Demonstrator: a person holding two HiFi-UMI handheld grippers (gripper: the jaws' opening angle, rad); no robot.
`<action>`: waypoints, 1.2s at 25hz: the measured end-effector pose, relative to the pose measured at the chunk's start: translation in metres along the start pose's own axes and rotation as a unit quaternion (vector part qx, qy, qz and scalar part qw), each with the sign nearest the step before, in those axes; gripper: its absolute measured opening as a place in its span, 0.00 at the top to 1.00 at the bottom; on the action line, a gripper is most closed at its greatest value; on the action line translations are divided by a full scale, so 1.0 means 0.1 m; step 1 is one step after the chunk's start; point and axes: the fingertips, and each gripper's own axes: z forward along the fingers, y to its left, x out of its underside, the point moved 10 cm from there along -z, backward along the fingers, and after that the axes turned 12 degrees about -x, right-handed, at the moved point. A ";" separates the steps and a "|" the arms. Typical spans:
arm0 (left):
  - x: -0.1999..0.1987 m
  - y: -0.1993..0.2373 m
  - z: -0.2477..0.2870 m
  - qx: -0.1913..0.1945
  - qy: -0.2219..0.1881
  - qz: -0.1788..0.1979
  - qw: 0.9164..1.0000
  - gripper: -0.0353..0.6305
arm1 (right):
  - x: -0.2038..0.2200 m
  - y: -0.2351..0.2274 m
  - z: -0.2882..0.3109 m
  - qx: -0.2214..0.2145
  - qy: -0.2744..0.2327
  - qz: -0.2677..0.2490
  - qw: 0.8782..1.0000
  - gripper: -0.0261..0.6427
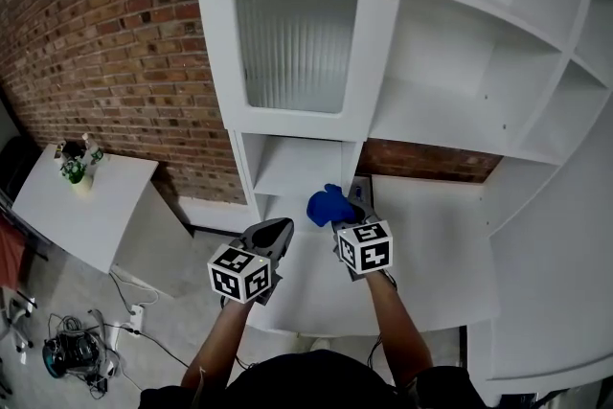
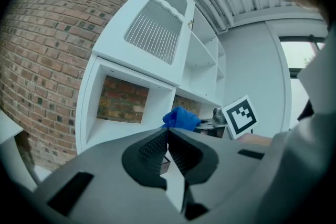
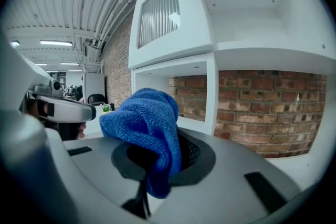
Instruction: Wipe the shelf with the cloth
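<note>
The blue cloth (image 1: 329, 204) is bunched up and pinched between the jaws of the right gripper (image 1: 351, 212), hanging over them in a soft fold. It is held above the white worktop (image 1: 436, 239), just in front of the low open compartment of the white shelf unit (image 1: 292, 170). The left gripper (image 1: 272, 233) hovers just left of the cloth with its jaws together on nothing. Above the compartment is a ribbed-glass door (image 1: 297, 43). Behind the unit stands a brick wall (image 1: 96, 34).
</note>
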 end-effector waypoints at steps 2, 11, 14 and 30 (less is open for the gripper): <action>-0.02 -0.01 -0.08 0.004 -0.004 0.003 1.000 0.92 | 0.00 0.12 -0.04 0.003 -0.003 0.000 1.000 0.86; 0.01 0.03 -0.56 0.003 -0.032 0.004 0.999 0.92 | -0.01 0.65 -0.19 0.013 -0.015 -0.012 1.000 0.86; 0.03 0.02 -0.71 0.006 -0.036 0.004 0.999 0.92 | -0.01 0.81 -0.25 0.014 -0.022 -0.010 1.000 0.86; 0.15 0.06 -1.47 0.017 -0.041 0.009 0.999 0.92 | -0.04 1.65 -0.56 0.016 -0.055 -0.017 0.998 0.86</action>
